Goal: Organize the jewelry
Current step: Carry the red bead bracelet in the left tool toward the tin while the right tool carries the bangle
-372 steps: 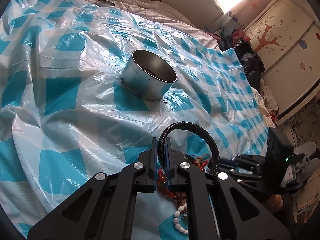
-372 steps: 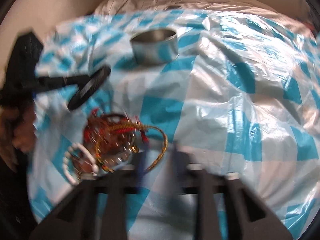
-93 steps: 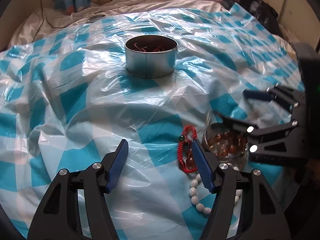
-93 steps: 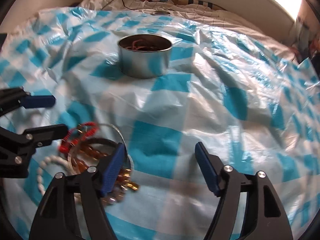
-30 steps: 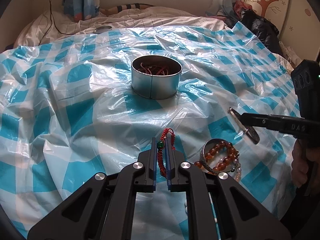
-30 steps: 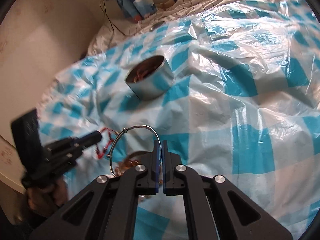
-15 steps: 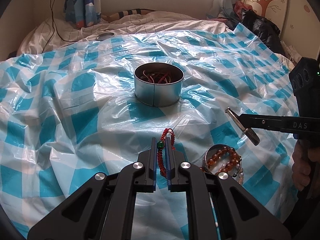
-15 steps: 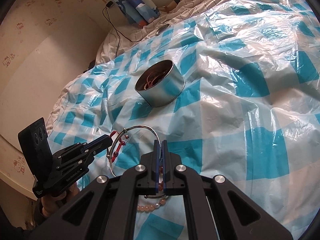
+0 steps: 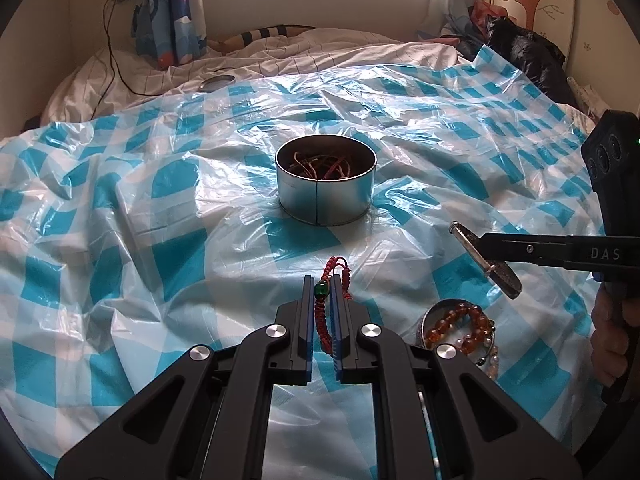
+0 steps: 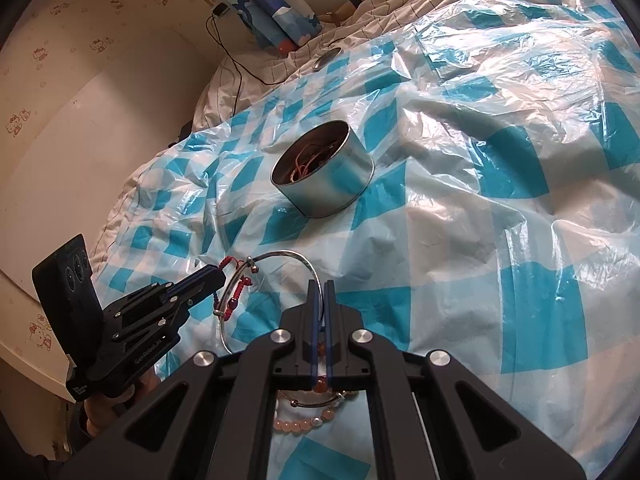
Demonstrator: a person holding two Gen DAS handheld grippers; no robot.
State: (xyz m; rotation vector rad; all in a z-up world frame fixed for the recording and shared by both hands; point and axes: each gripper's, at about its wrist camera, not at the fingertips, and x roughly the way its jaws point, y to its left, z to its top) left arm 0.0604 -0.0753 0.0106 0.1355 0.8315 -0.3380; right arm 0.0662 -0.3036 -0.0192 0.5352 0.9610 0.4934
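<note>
A round metal tin (image 9: 326, 184) with cords and bracelets inside stands mid-bed; it also shows in the right wrist view (image 10: 322, 174). My left gripper (image 9: 321, 284) is shut on a red braided bracelet with a green bead (image 9: 325, 312), held above the sheet short of the tin. My right gripper (image 10: 320, 286) is shut on a thin silver bangle (image 10: 280, 258), also raised; in the left wrist view that bangle (image 9: 486, 260) appears at the right. Amber bead bracelets (image 9: 460, 330) lie on the sheet below.
A crinkled blue-and-white checked plastic sheet (image 9: 160, 208) covers the bed. A round metal lid (image 9: 217, 83) lies at the far side near a black cable (image 9: 116, 68) and blue curtain. A black bag (image 9: 528, 56) sits at the far right.
Both grippers closed on jewelry, the left on the red bracelet and the right on the silver bangle, and lifted them off the pile. Both have risen and tilted toward the tin.
</note>
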